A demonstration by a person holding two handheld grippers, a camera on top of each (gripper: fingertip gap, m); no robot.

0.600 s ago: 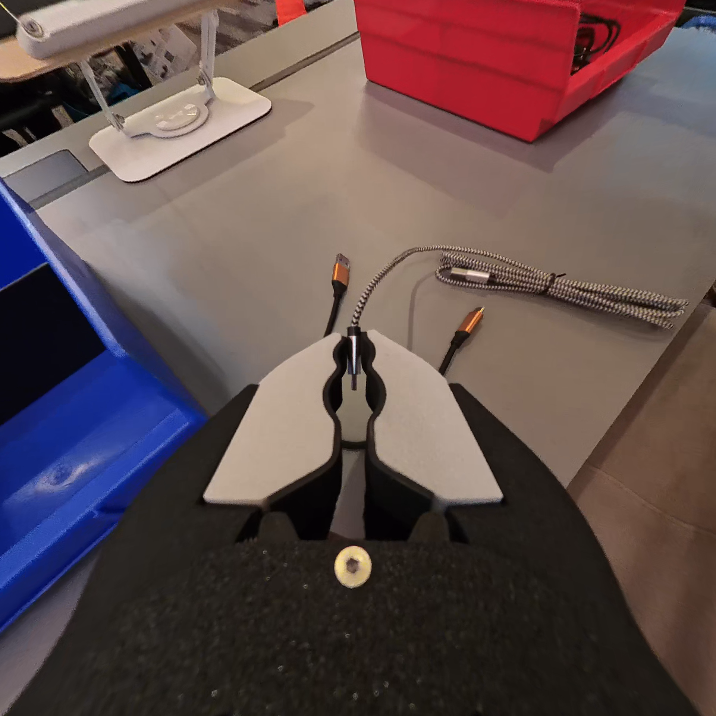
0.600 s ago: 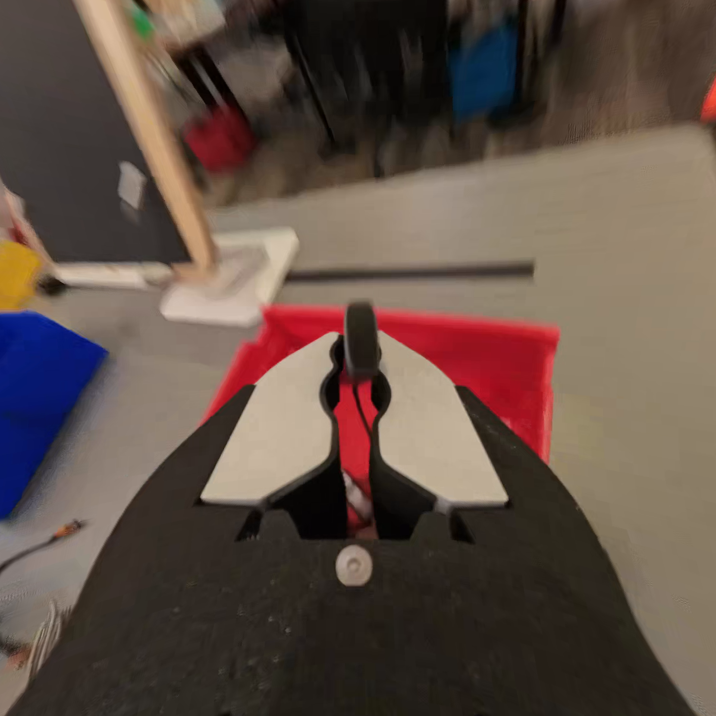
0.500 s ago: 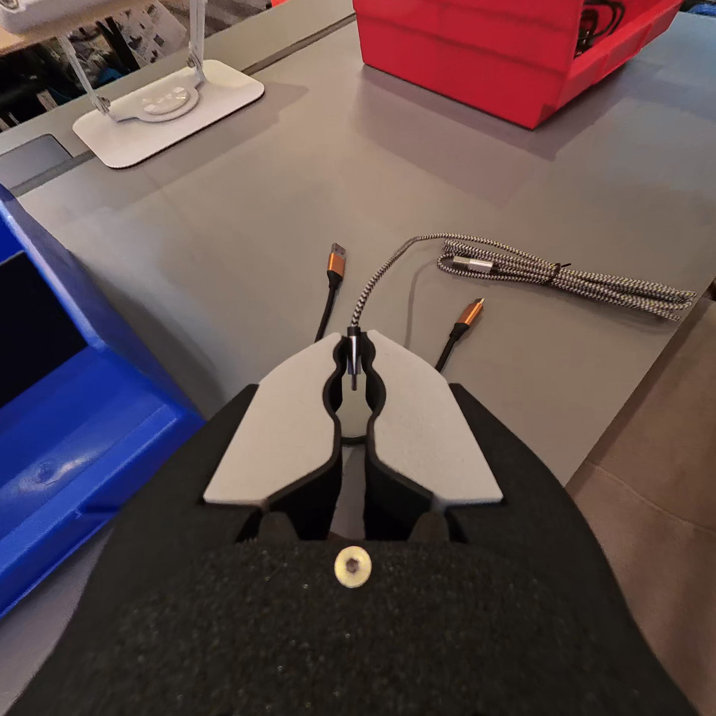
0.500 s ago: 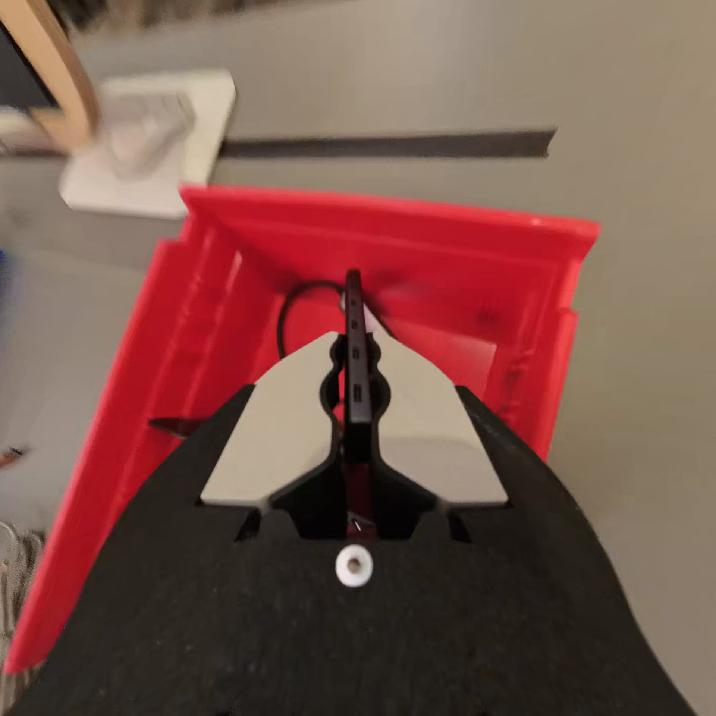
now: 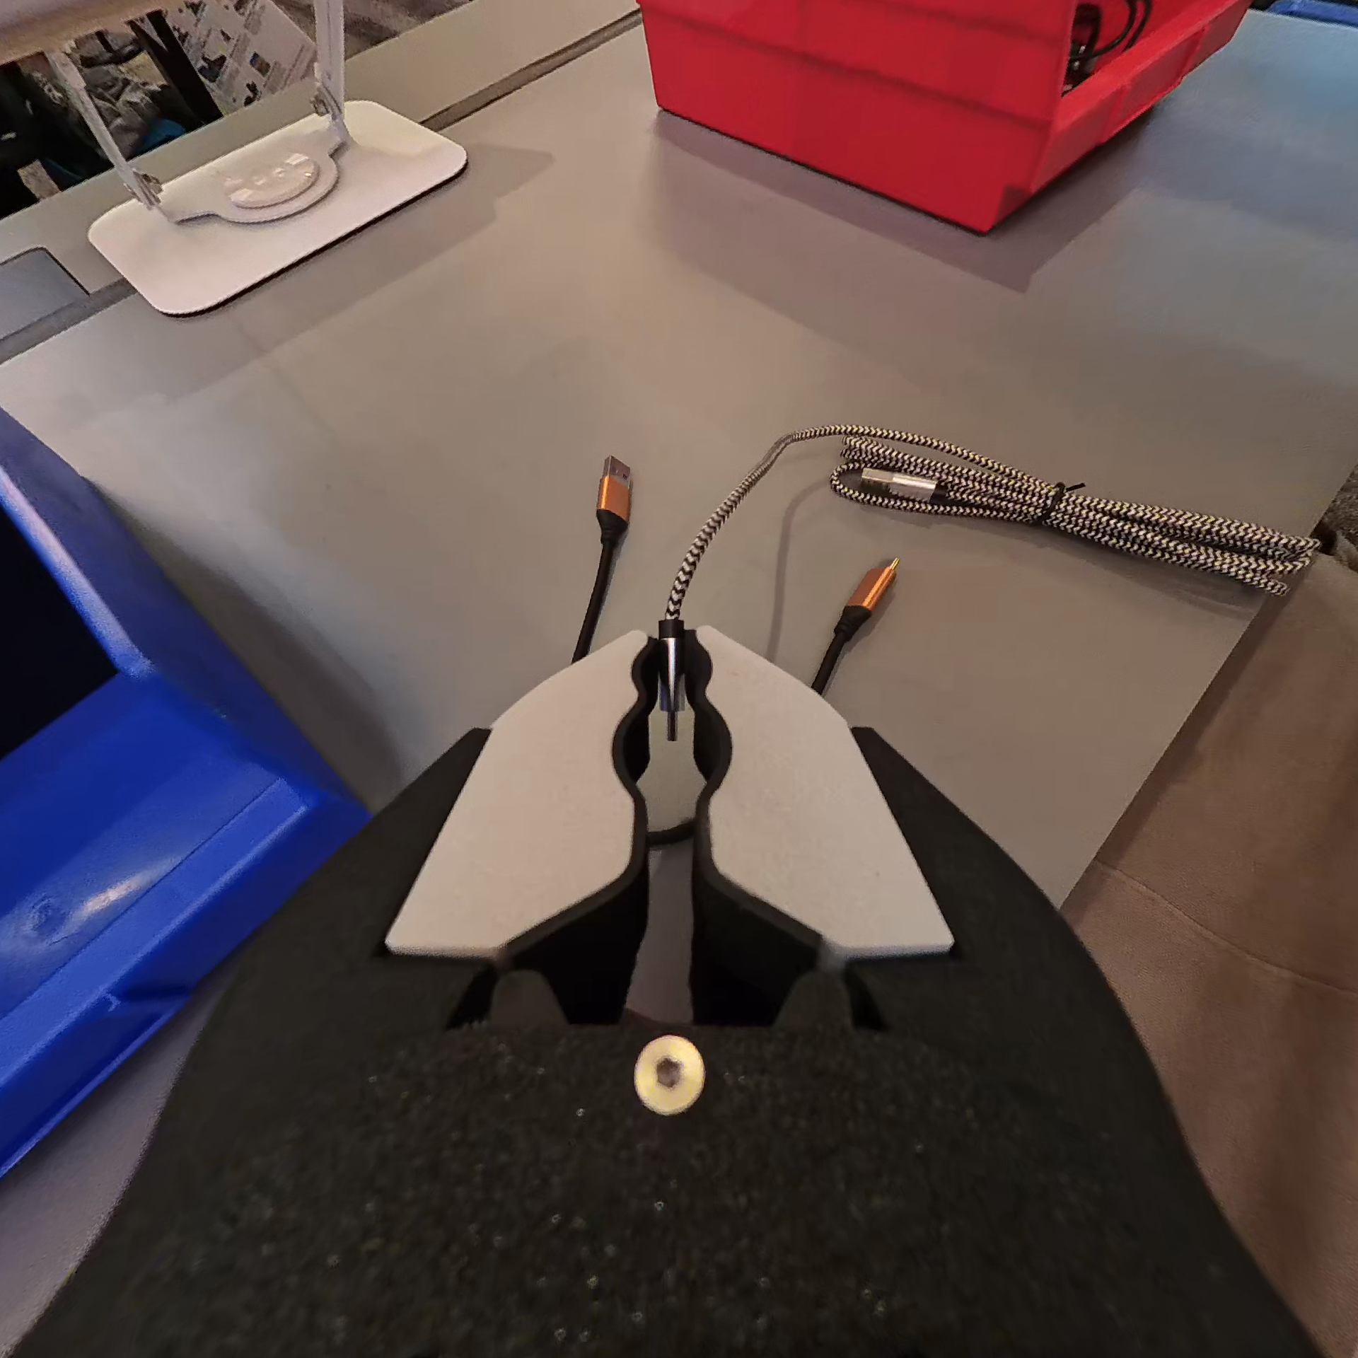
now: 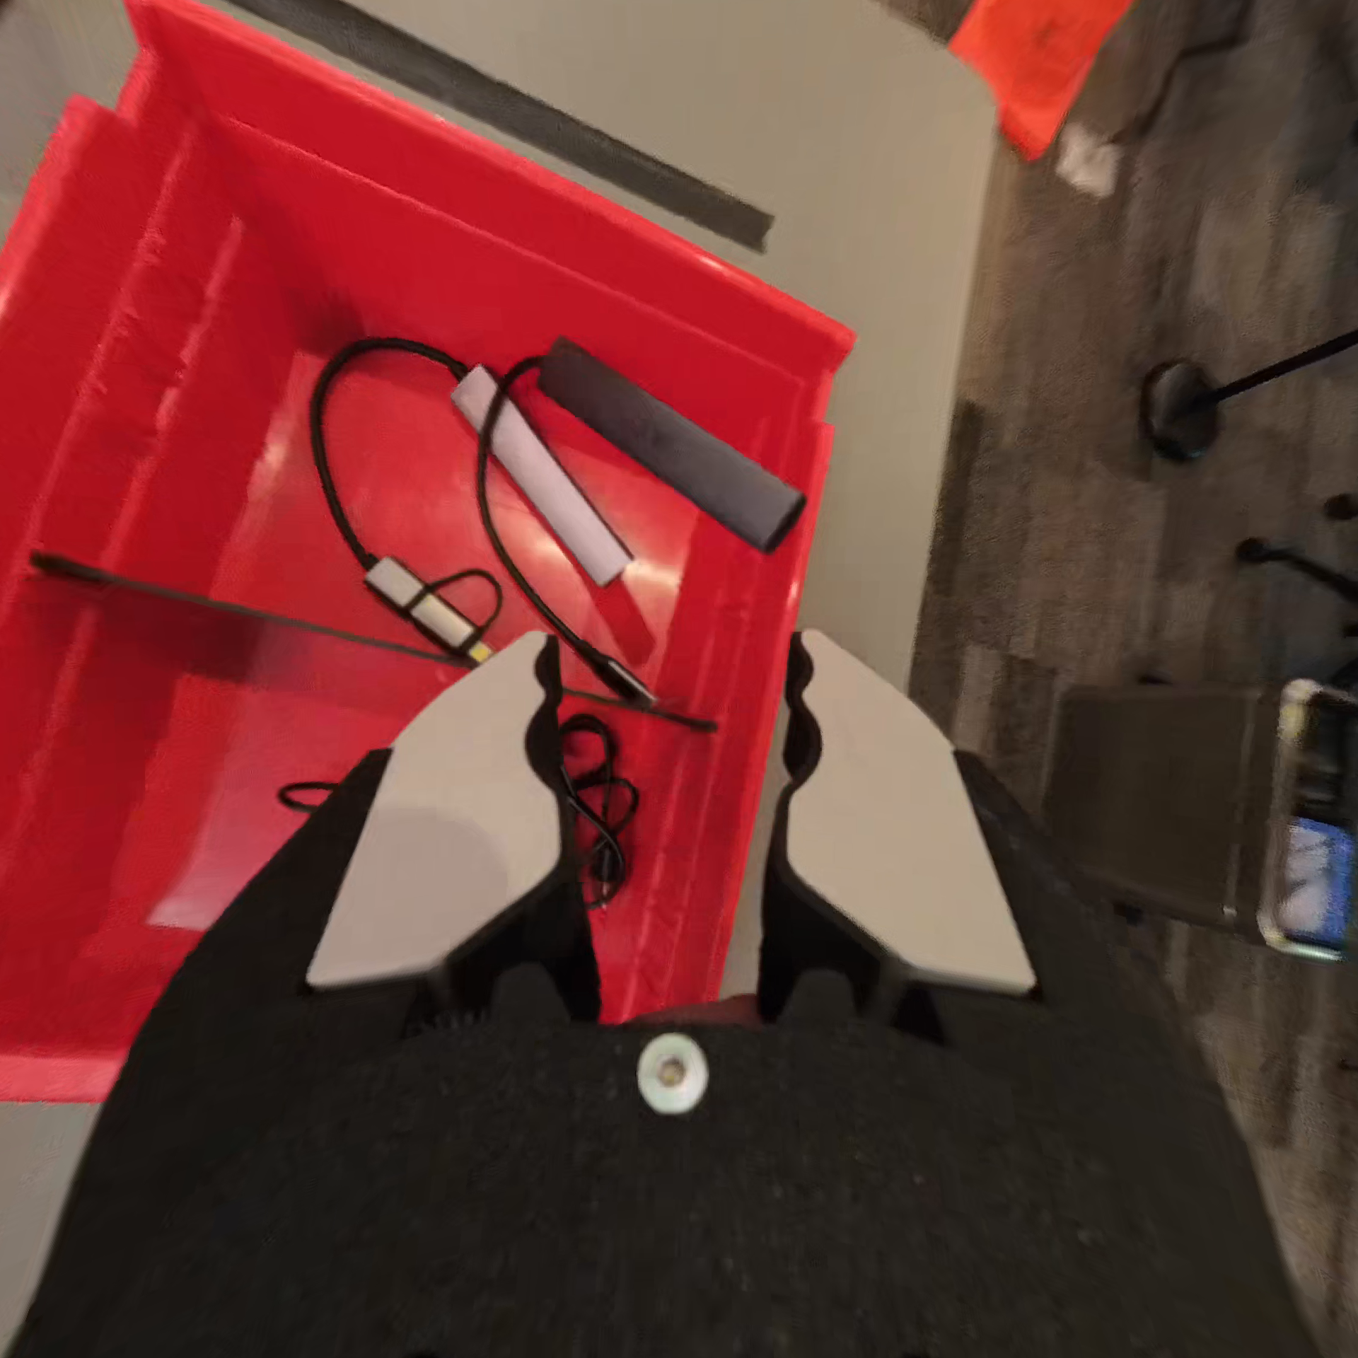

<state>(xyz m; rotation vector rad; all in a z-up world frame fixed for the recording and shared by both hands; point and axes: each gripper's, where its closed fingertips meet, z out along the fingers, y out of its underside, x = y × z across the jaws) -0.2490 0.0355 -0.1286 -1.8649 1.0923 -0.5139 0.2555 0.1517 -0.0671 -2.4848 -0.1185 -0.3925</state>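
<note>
My left gripper (image 5: 672,638) is shut on the metal plug of a black-and-white braided cable (image 5: 1058,507), whose bundled coil lies on the grey table (image 5: 514,382) to the right. A black cable with orange plugs (image 5: 614,494) lies just beyond the fingers. My right gripper (image 6: 672,647) is open and empty above a red bin (image 6: 184,367). In the bin lie a black hub (image 6: 672,444), a grey hub (image 6: 540,474) with black leads, and a thin black cable (image 6: 599,801).
A blue bin (image 5: 110,808) stands at the left. The red bin (image 5: 882,95) is at the far right in the left wrist view. A white stand base (image 5: 279,206) sits at the far left. The table's edge runs at the right, with carpet floor (image 6: 1176,514) beyond. There is about 50 cm between the tips of the two grippers. My right gripper is the nearer one to the grey hub (image 6: 540,474): about 15 cm, against 50 cm.
My right gripper opened and let go of the black hub, which now lies in the red bin; its view swung right. My left gripper rose slightly, still shut on the braided cable's plug.
</note>
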